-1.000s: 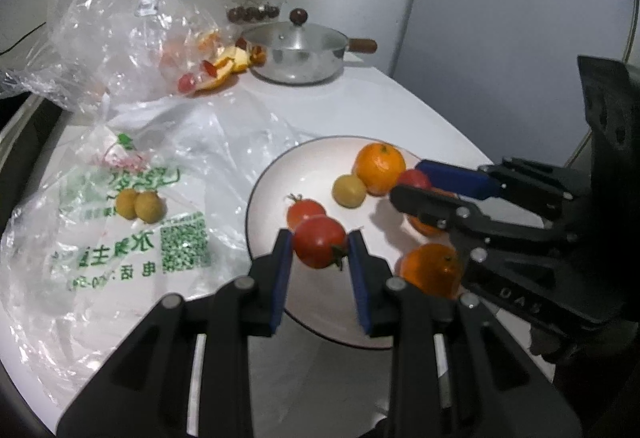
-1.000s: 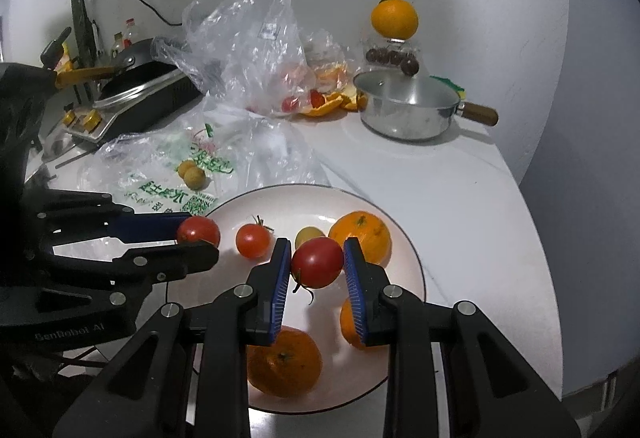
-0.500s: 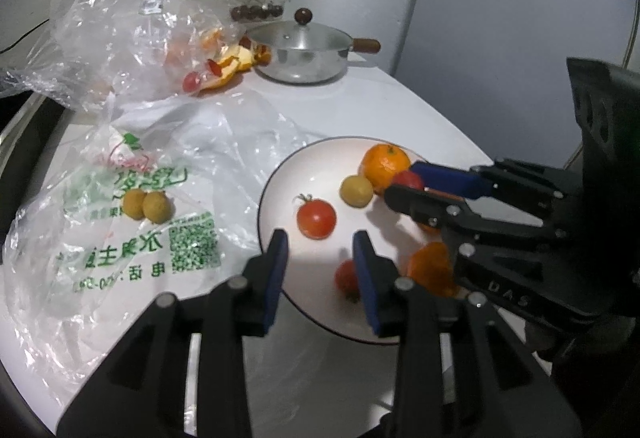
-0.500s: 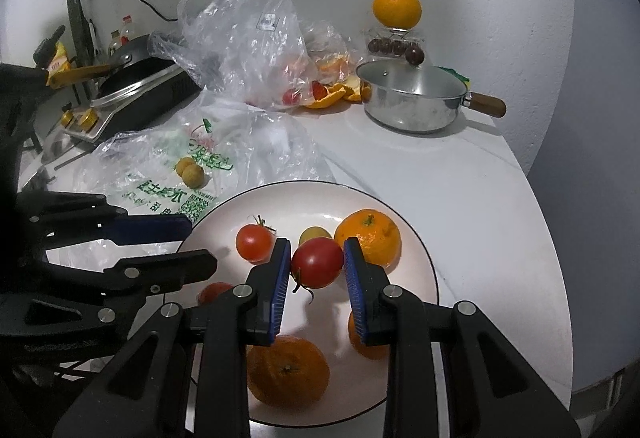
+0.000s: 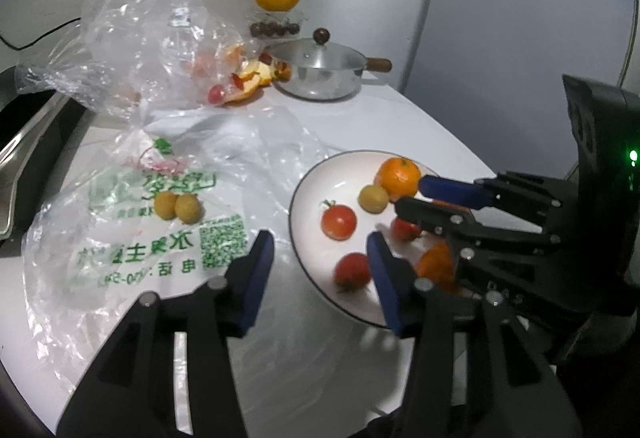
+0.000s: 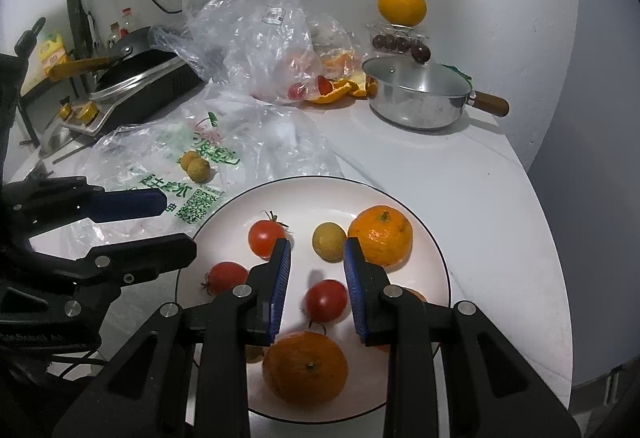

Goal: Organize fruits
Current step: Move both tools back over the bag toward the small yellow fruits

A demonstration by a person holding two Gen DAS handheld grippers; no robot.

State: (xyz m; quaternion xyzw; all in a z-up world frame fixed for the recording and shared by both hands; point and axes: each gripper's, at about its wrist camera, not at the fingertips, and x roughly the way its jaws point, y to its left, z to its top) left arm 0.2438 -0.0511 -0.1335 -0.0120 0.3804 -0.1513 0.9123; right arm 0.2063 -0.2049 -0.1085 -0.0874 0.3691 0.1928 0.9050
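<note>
A white plate (image 6: 404, 198) (image 5: 316, 182) holds three red tomatoes, oranges and a small yellow fruit (image 6: 329, 241). My right gripper (image 6: 316, 258) is open above the plate. A tomato (image 6: 326, 300) lies free between its fingers, below them. My left gripper (image 5: 320, 250) is open and empty at the plate's left rim, with a tomato (image 5: 352, 270) on the plate beside its right finger. Two small yellow fruits (image 5: 178, 206) (image 6: 194, 166) lie on a printed plastic bag (image 5: 132, 222) left of the plate.
A steel pot (image 6: 418, 98) with a wooden handle stands at the back. An orange (image 6: 402, 4) sits on a glass stand of dark fruits. A crumpled clear bag (image 6: 256, 26) with peel and fruit lies behind. A stove and pan (image 6: 136, 86) are at far left.
Both grippers opened and dropped their tomatoes onto the plate, the left one first. The left gripper drew back to the left off the plate and opened wider.
</note>
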